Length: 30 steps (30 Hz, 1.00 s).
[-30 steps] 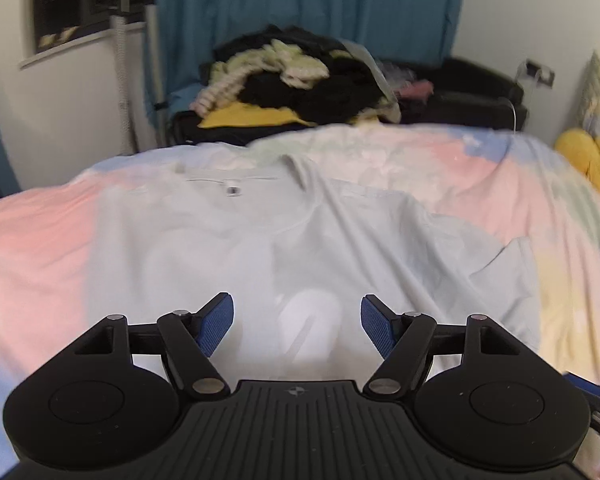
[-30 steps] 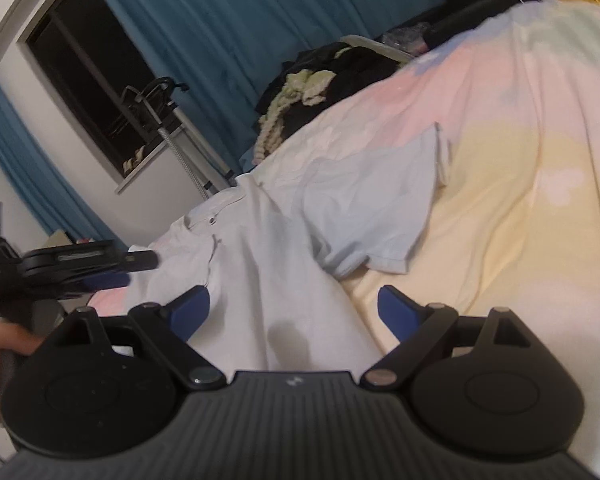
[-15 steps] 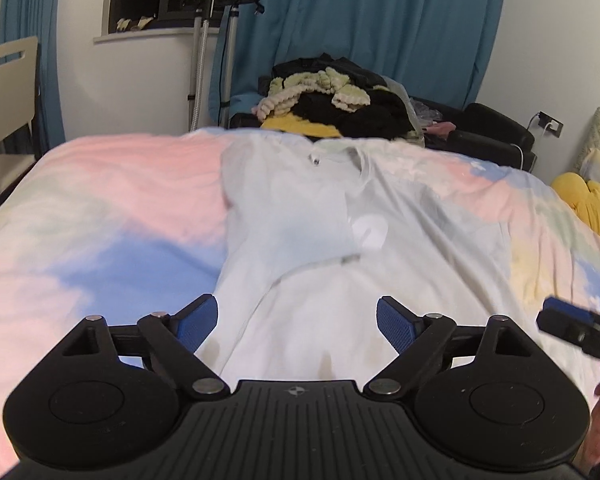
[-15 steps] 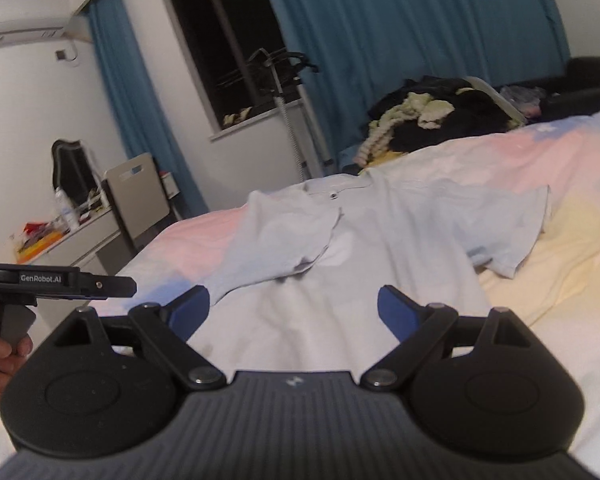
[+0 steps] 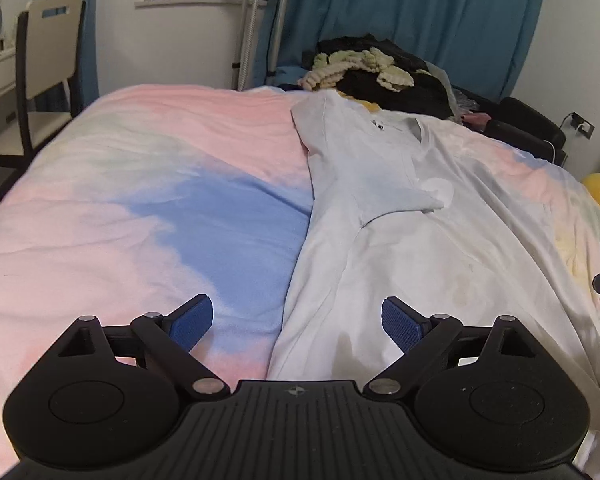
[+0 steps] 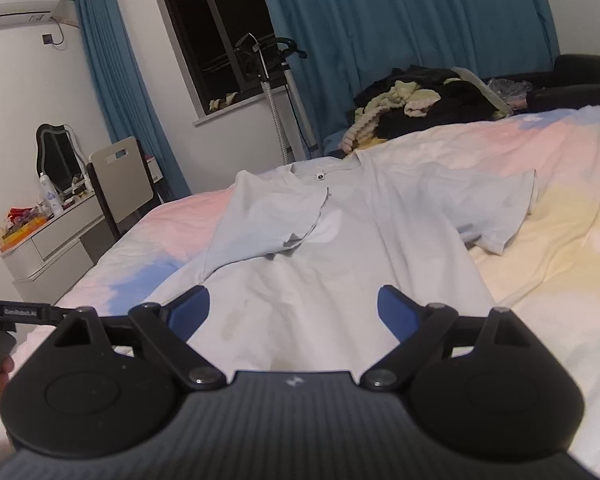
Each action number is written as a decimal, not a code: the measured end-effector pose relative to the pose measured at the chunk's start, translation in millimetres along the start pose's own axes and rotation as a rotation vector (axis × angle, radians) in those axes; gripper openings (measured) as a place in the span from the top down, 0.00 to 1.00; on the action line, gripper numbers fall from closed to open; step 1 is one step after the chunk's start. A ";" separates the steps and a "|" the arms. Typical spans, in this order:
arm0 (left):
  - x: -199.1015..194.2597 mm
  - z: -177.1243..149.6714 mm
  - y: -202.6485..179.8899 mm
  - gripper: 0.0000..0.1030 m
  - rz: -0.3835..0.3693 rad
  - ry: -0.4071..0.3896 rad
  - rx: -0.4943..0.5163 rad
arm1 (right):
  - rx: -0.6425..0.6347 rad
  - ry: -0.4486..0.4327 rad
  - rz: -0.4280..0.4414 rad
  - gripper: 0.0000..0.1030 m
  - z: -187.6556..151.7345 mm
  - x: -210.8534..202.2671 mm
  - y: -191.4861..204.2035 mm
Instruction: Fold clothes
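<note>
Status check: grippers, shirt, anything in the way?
Left gripper opening, empty; right gripper open, empty. Shirt flat on bed, one sleeve folded in, other out. Nothing blocking.

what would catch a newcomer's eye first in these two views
The pale t-shirt spread across the pastel bedspread, one sleeve already folded in over its chest. Next, the dark heap of clothes beyond the far edge of the bed, before the teal curtains.

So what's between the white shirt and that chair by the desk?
Only bedspread: a bare pink and blue stretch runs from the shirt toward the chair. The left wrist view shows it best.
</note>
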<state>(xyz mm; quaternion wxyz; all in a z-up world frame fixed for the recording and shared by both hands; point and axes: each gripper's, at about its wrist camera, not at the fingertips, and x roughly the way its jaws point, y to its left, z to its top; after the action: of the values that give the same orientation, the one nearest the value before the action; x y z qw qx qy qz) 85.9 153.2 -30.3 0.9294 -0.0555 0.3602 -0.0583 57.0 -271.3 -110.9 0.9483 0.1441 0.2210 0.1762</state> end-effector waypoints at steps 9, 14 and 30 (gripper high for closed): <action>45.6 -20.8 24.9 0.10 -0.122 0.151 -0.061 | 0.016 0.050 -0.005 0.11 -9.2 20.2 -6.0; 49.7 -24.6 29.6 0.11 -0.156 0.157 -0.085 | 0.030 0.068 -0.016 0.11 -8.6 32.6 -9.1; 7.1 -15.4 -39.6 0.93 -0.053 0.133 0.011 | 0.059 0.057 -0.008 0.11 -1.4 26.0 -13.9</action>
<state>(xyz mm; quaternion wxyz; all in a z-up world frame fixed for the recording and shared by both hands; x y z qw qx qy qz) 78.0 112.2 -40.6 0.9018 -0.0559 0.4192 -0.0883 82.0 -273.1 -126.6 0.9378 0.1660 0.2534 0.1698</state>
